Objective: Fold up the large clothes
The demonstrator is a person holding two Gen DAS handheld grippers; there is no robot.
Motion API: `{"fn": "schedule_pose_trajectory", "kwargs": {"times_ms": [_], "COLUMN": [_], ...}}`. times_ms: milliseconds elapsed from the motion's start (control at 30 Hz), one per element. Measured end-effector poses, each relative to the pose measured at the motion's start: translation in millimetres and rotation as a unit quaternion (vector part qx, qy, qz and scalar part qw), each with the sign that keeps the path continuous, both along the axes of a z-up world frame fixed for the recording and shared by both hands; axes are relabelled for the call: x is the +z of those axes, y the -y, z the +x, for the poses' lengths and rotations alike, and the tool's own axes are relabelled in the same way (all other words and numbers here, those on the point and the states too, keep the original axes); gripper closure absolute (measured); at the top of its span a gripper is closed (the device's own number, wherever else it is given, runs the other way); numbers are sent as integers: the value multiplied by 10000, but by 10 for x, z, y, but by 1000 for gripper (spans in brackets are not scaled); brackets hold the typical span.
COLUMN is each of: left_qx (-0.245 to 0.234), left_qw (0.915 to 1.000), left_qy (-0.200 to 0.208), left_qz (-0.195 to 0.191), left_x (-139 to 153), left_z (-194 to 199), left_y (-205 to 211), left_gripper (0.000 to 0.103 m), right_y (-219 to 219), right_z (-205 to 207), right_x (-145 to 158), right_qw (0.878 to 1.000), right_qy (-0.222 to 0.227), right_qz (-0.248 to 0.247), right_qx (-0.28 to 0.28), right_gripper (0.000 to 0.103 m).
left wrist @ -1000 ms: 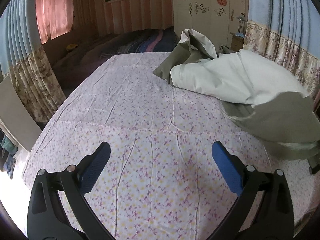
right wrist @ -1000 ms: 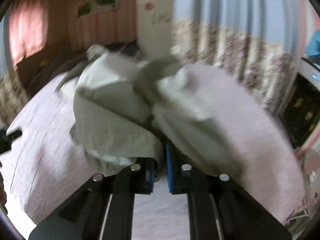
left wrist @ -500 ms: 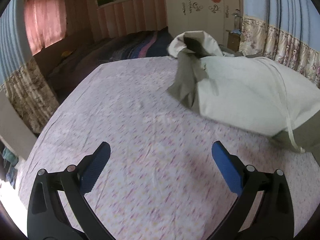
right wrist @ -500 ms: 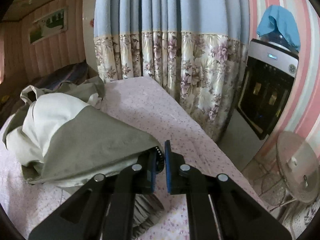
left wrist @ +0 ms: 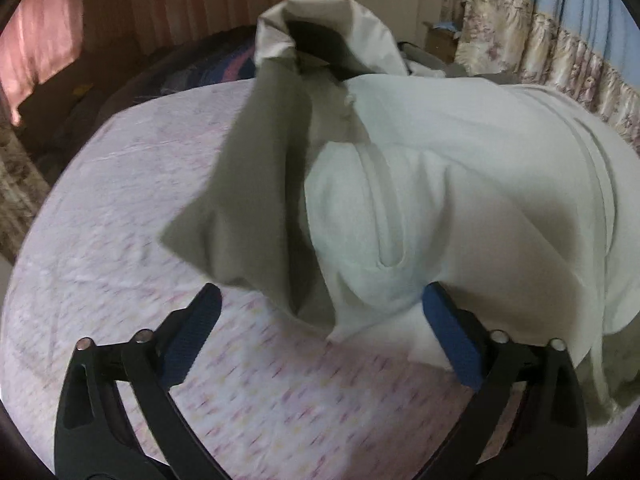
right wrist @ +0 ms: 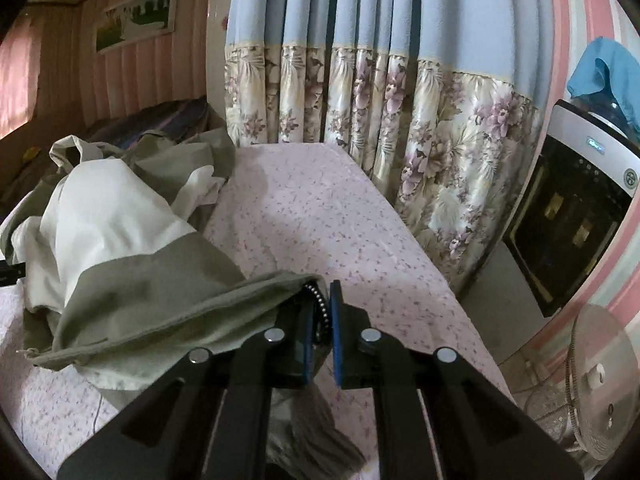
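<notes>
A large olive-green and white jacket (left wrist: 420, 168) lies crumpled on the bed's pink floral sheet (left wrist: 120, 240). My left gripper (left wrist: 320, 320) is open, its blue pads either side of the garment's near folds, which reach between the fingers. In the right wrist view the jacket (right wrist: 132, 280) lies to the left. My right gripper (right wrist: 325, 312) is shut on its olive zippered edge, with the zipper teeth showing between the pads.
A blue and floral curtain (right wrist: 360, 100) hangs along the bed's right side. A black and white appliance (right wrist: 572, 208) and a floor fan (right wrist: 600, 384) stand at the right. A dark bedspread (left wrist: 168, 72) lies behind the bed.
My left gripper has moved forward to the jacket, which now fills its view. My right gripper stays shut on the jacket's edge and has pulled it over to the bed's right side.
</notes>
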State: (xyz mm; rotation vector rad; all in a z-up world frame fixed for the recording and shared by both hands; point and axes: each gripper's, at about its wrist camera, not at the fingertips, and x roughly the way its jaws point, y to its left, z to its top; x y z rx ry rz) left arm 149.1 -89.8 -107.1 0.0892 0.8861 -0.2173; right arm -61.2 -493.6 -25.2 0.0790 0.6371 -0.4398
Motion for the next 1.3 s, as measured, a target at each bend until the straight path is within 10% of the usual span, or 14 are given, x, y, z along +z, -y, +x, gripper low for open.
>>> {"fn": "schedule_pose_trajectory", "kwargs": {"times_ms": [100,200,767,833,933,1000,1300], "left_qx": [-305,-406,-437,-480,-331,-253,-488], "left_qw": [9980,9981,9928,9937,9953,9954,9979], "left_qy": [-155,-25,1054,1011,809,668,244], "left_qz": [-540,-470,-371,-82,416,634,341], "left_x": [-12,60,1423,1414,1215,1038,406], "left_z": [33,-64,-1077,-1171,-1291,-1345,-1549], "left_y": [10,24,-805,-812,-899,-940,-1103], "left_gripper": [67,91,102,103,78,16,3], "right_y": [-67,-135,-428,-437,-444,-453,-367], "right_z": [40,40,-586,-572,-622,-675,-714], "right_x": [14,79,621,571,486,453,251], "right_qw": [9999,9998,9968,9973,9975,9975,9966], "right_qy": [16,87,536,386,303,280,137], "right_qz": [-79,-121,-4,12,92,85,451], "right_qx": [60,113,589,618,627,641,673], "right_gripper": [93,93,93,78,27,26,22]}}
